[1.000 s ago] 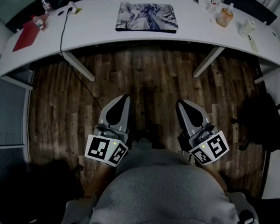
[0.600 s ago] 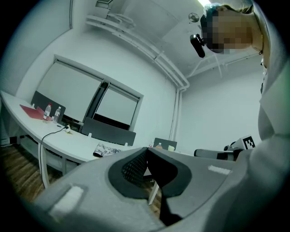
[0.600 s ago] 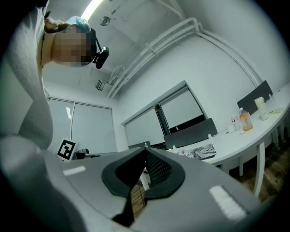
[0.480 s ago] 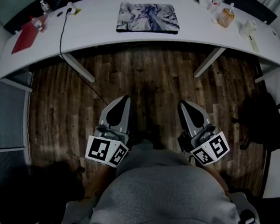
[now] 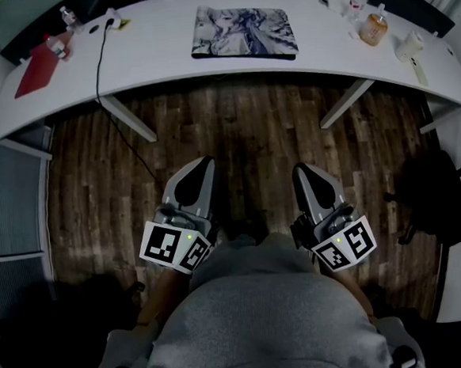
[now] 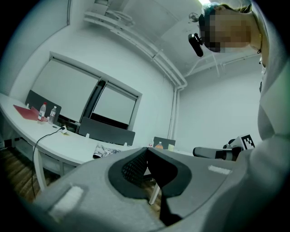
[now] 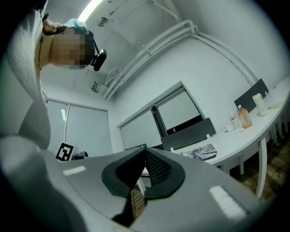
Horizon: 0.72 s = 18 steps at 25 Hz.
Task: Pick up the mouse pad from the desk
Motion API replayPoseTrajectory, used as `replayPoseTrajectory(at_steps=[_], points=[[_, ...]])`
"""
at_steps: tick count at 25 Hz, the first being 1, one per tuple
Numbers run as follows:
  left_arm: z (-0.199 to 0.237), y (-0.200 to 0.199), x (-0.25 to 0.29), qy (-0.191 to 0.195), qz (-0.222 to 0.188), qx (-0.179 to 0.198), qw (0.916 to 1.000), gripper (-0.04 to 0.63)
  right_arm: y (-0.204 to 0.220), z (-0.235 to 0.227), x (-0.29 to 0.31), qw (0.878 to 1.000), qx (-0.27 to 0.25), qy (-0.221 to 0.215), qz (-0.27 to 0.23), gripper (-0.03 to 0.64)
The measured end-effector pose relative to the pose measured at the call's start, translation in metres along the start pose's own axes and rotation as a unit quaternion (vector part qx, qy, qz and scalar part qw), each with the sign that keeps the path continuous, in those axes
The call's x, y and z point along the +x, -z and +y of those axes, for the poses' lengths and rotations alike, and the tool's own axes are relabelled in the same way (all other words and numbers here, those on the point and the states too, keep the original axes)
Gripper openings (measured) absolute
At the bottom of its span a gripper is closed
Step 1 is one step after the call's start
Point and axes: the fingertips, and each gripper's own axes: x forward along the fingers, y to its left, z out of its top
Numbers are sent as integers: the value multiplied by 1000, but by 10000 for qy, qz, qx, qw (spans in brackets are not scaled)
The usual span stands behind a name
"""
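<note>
— Head view, biggest first?
— White desk (image 5: 165, 61) across the top; the mouse pad (image 5: 242, 31) lies flat at its middle.
— The tools?
— Left gripper (image 5: 203, 162) and right gripper (image 5: 299, 168), well short of the desk, both with jaws closed together, holding nothing.

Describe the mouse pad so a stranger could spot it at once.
Find the long white curved desk across the top of the head view. Near its middle lies the mouse pad, a flat rectangle. It alone carries a grey-and-white printed picture; the red folder and orange cup sit at the far ends.
</note>
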Motion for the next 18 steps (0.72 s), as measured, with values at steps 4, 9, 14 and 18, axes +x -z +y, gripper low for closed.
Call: replayPoseTrajectory(at_steps=[4,9,14,18], points=[[2,4,3,141,102,-24,9998,-2,3,0,0,9999,-2,152,-3,2],[6,9,14,173,181,-53,9997,-2,6,-13,-5,9990,162,408,1,2],[9,8,27,268,53,-132,9995,-2,9,-27,-3,9985,237,502,-13,2],[15,10,38,176,79,-138,9997,-2,12,-37,9,9986,313,422,32,2]])
